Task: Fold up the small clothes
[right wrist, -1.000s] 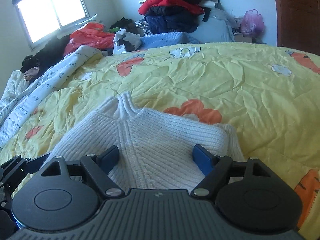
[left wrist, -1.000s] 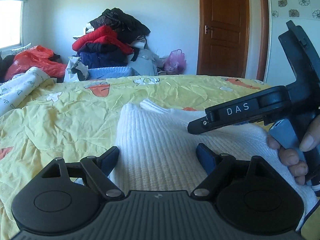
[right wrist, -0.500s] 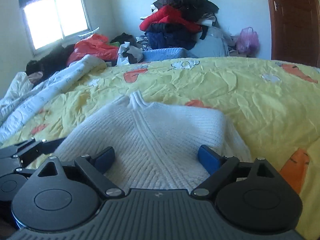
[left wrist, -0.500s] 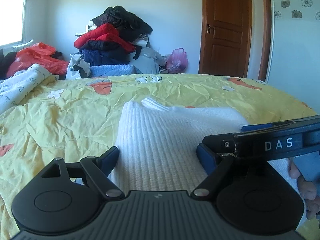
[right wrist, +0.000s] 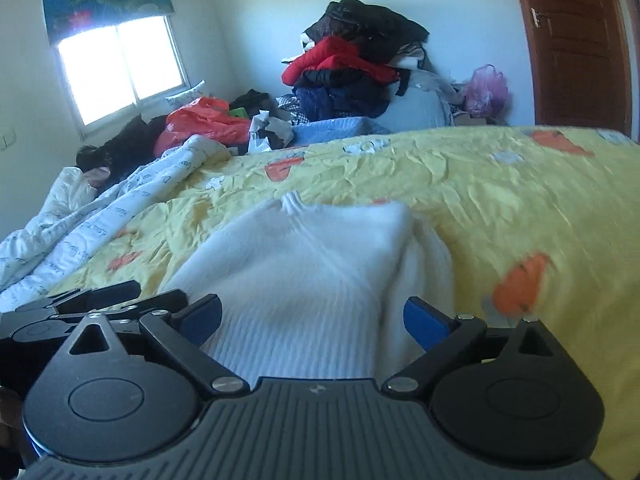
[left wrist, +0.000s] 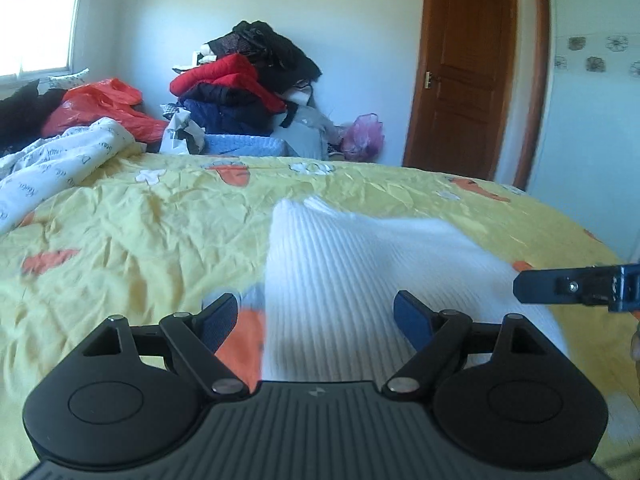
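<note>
A small white ribbed knit sweater (left wrist: 360,256) lies on the yellow bedspread (left wrist: 140,232), collar pointing away; it also shows in the right wrist view (right wrist: 320,256). My left gripper (left wrist: 316,318) is open, over the sweater's near left edge, with nothing between its blue pads. My right gripper (right wrist: 312,322) is open over the sweater's near right part, empty. The right gripper's side shows at the right edge of the left wrist view (left wrist: 580,286); the left gripper shows at the lower left of the right wrist view (right wrist: 80,308).
A white printed quilt (right wrist: 80,216) is bunched on the bed's left side. A tall pile of clothes (right wrist: 360,64) and an orange bag (right wrist: 204,124) stand beyond the bed by the wall. A wooden door (left wrist: 468,72) is at the right.
Both grippers have pulled back toward the sweater's near end and tilted up. The right gripper has moved off to the right of the left wrist view. Both stay open.
</note>
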Available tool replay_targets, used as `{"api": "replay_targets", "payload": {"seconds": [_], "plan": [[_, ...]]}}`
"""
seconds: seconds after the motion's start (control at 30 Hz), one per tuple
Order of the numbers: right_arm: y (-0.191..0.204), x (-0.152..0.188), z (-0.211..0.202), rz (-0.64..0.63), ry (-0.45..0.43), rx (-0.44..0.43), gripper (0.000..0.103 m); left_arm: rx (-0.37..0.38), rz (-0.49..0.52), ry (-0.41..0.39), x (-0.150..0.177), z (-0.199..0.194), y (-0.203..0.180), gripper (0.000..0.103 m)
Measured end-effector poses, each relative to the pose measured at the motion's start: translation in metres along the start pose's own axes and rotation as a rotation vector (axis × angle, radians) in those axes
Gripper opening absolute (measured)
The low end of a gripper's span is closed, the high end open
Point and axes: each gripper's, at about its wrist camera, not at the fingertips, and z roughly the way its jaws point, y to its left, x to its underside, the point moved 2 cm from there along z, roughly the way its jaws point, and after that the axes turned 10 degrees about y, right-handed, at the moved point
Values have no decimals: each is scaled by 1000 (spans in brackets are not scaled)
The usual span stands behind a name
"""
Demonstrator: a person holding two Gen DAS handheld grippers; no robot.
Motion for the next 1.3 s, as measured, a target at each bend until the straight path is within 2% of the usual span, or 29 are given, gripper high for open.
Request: {"api": "replay_targets", "payload": {"seconds": [0.13,0.23,0.37,0.5,0.6,0.67,0.73,0.87,0.97,1.03,1.07,1.17,1.23,1.3], "plan": [[-4,37,-15,42,22,39,99,-29,23,15,29,-18,-10,88],[0,64,-25,48,42,32,99,-37,48,7,45,-32,-18,89],[11,82,-49,37,59,37,99,-35,87,42,59,-57,-25,89],[31,101,-96,-49,54,-4,100,-28,118,1,74,-102,-18,89],[44,113,-123,-132,9,65,103,-68,116,-36,78,-122,-8,93],[47,116,-130,-141,-8,95,103,-67,73,-31,75,-128,-3,93],[44,113,-124,-107,-2,93,103,-32,51,-37,69,-125,-2,94],[30,107,-80,-33,32,142,103,-74,49,-21,58,-90,-16,94],[18,102,-33,50,72,195,102,-79,1,70,60,-47,-23,94],[15,103,-11,91,92,225,102,-92,11,130,65,-26,-29,94],[19,104,-6,68,59,267,102,-104,37,136,68,-19,-33,94],[32,106,11,-22,103,374,102,-136,30,206,71,-5,-29,98],[33,107,13,-22,100,381,102,-134,-6,217,71,-2,-22,103],[33,108,13,-19,100,378,102,-135,-3,217,71,-2,-21,103]]}}
